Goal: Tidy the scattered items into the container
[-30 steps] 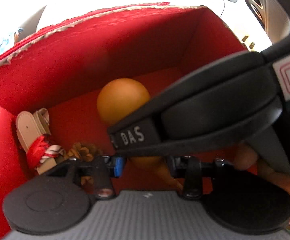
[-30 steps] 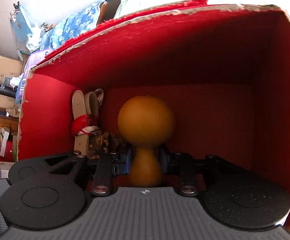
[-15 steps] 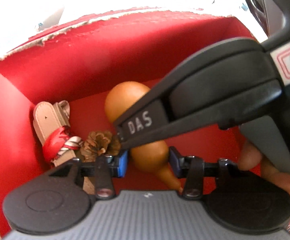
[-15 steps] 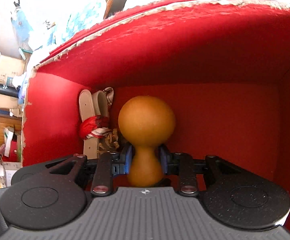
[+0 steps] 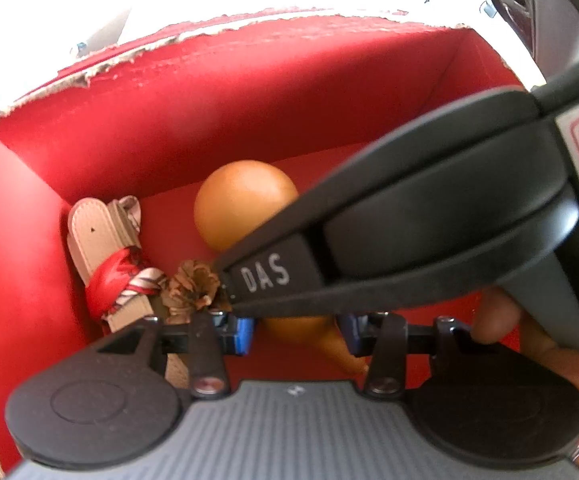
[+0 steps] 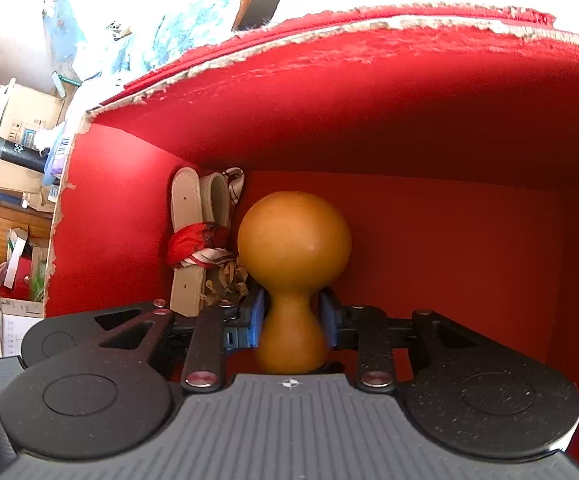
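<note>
Right gripper (image 6: 291,322) jaws clamp gourd (image 6: 293,240) waist; left jaws apart, empty; "DAS" legible.

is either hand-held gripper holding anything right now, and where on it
The right hand-held gripper holds the orange gourd by its narrow waist, between the two bulbs, inside the red box. The left hand-held gripper is open, gripping nothing.

Box (image 6: 429,120): open side toward both cameras; contents grouped at its left; gourd (image 6: 293,248) near the middle, narrow waist between the fingers of the right claw (image 6: 291,318), bulb end toward the back wall; strap bundle (image 6: 193,240) left of the gourd, against the left wall (a cloth wound around its middle); pine cone (image 5: 191,286) between bundle and gourd, toward the front; left claw (image 5: 295,334) before the gourd, the right claw's body crossing above it.
</note>
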`<action>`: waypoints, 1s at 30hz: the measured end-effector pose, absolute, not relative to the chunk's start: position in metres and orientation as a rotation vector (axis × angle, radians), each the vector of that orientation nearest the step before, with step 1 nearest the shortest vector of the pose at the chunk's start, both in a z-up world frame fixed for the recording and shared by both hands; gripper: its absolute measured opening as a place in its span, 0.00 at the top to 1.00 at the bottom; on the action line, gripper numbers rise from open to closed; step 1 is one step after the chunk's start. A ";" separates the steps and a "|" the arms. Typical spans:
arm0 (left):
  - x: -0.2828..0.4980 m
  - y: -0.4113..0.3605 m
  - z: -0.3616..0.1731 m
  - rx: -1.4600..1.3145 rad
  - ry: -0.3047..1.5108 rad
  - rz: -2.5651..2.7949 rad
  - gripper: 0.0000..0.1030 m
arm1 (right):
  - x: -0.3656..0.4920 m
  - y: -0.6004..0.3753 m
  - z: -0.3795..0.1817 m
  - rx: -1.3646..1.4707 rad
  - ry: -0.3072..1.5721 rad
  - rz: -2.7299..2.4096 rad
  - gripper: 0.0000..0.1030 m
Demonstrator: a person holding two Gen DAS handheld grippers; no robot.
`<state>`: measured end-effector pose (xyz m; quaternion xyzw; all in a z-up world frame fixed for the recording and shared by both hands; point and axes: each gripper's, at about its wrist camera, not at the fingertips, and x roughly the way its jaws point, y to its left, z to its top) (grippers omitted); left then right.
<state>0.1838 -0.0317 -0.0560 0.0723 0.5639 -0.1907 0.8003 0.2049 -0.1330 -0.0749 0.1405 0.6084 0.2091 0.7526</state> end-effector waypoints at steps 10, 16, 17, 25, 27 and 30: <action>0.178 -0.034 -0.048 0.142 1.206 -0.438 0.47 | 0.202 -0.133 -0.063 0.297 1.289 0.498 0.58; 0.173 -0.036 -0.044 0.135 1.202 -0.442 0.47 | 0.200 -0.143 -0.060 0.333 1.281 0.512 0.56; 0.173 -0.037 -0.043 0.133 1.201 -0.442 0.46 | 0.203 -0.150 -0.066 0.336 1.277 0.517 0.56; 0.166 -0.038 -0.035 0.117 1.184 -0.450 0.40 | 0.211 -0.162 -0.064 0.390 1.244 0.526 0.55; 0.164 -0.039 -0.032 0.121 1.177 -0.449 0.40 | 0.211 -0.166 -0.063 0.398 1.236 0.517 0.55; 0.161 -0.040 -0.029 0.124 1.166 -0.448 0.39 | 0.210 -0.167 -0.060 0.372 1.218 0.504 0.55</action>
